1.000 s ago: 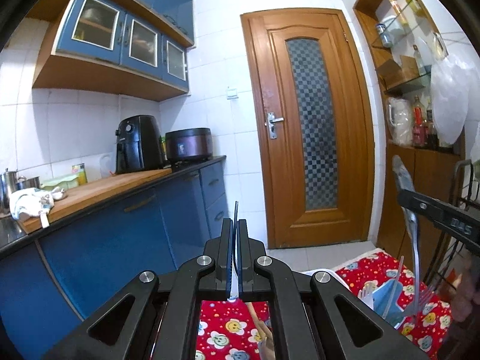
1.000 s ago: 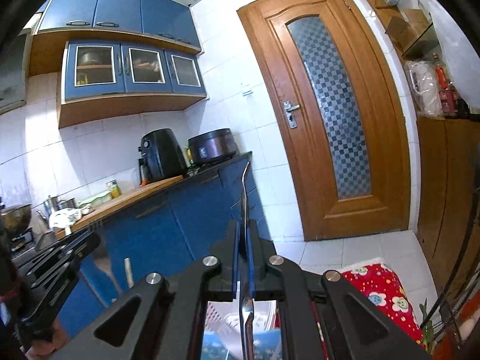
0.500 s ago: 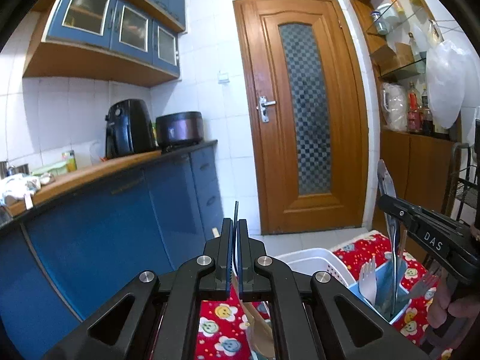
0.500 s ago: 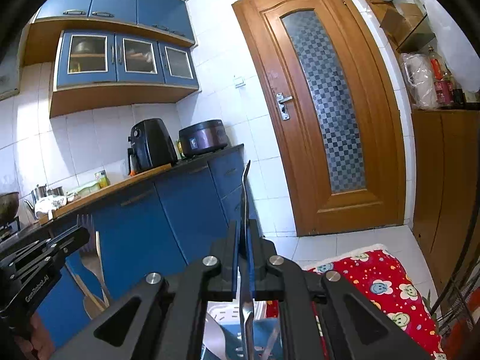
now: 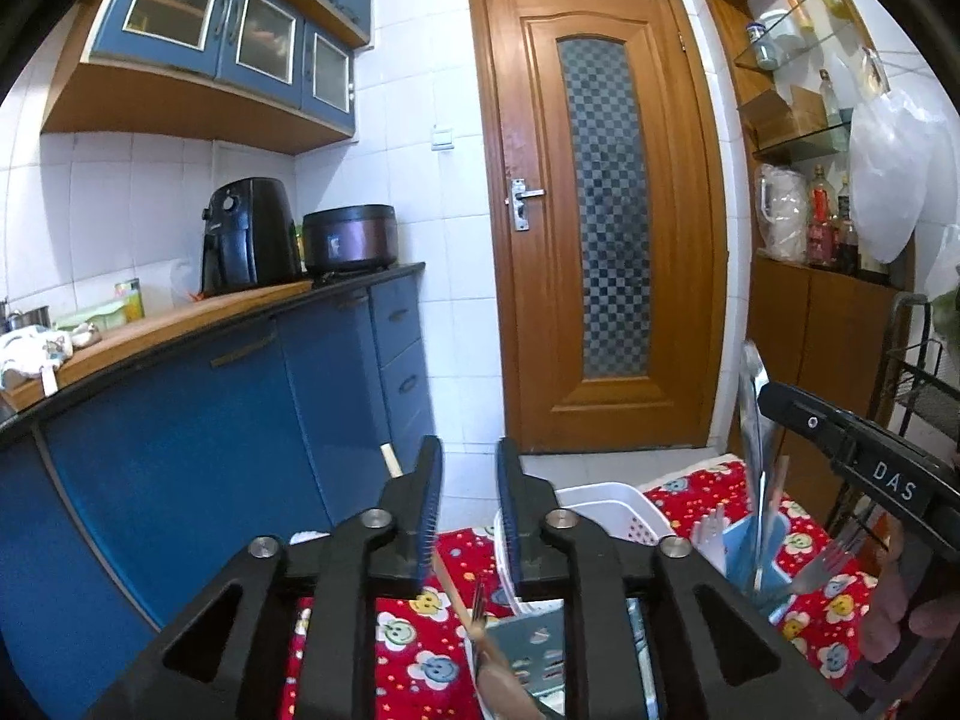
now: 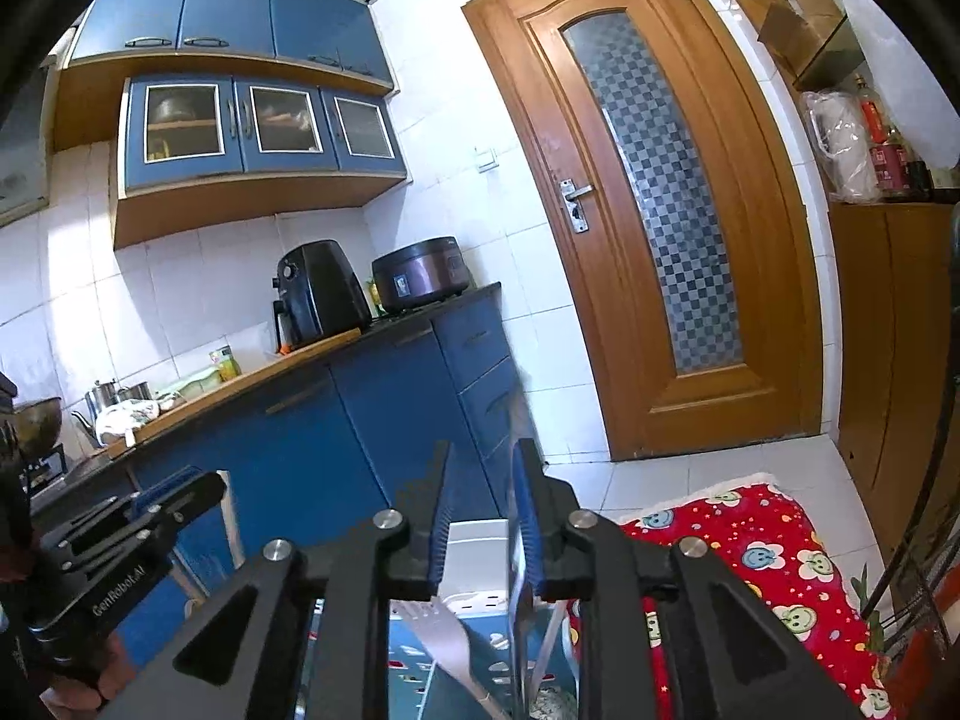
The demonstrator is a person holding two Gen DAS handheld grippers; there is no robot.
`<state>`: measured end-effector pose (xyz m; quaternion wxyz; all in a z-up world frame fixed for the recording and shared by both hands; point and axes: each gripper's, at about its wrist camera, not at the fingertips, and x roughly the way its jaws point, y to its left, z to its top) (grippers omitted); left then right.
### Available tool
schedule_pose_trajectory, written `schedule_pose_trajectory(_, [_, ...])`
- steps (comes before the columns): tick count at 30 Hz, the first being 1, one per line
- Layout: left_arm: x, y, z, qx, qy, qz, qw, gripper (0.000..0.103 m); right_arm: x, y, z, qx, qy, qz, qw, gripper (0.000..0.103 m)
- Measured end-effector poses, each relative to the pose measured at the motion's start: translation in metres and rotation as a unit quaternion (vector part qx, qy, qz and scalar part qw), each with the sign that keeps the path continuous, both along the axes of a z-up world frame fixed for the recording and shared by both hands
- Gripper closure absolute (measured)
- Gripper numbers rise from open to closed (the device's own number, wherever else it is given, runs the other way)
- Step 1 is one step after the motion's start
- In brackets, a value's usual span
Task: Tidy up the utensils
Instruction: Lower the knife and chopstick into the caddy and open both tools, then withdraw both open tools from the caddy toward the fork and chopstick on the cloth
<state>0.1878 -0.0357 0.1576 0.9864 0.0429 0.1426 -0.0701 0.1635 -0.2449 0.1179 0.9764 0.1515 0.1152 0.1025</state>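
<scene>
Both grippers release. Left gripper [image 5: 470, 510] jaws are opening, narrow gap, wooden utensil [image 5: 480, 630] dropping free at 6 o'clock. Right gripper [image 6: 480, 516] jaws are opening; fork [image 6: 444, 642] is in the blue holder [image 6: 414, 654]. Open fully before withdrawing upward.

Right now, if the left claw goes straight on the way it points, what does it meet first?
Probably the blue cabinet drawers under the counter, near the door. The left claw, its jaws opening with nothing between the pads, points across open floor first; depth is hard to judge.
</scene>
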Motion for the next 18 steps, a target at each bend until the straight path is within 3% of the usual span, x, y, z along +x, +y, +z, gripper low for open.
schedule_pose_trajectory(6, [-0.014, -0.001, 0.005, -0.007, -0.004, -0.007, 0.9999, 0.072, -0.016, -0.005, 0.011, -0.003, -0.003, -0.001, 1.000, 0.078])
schedule_pose_trajectory(18, [-0.052, 0.010, 0.007, -0.041, 0.029, -0.022, 0.9985, 0.069, -0.063, -0.008, 0.014, -0.012, 0.038, 0.012, 0.999, 0.078])
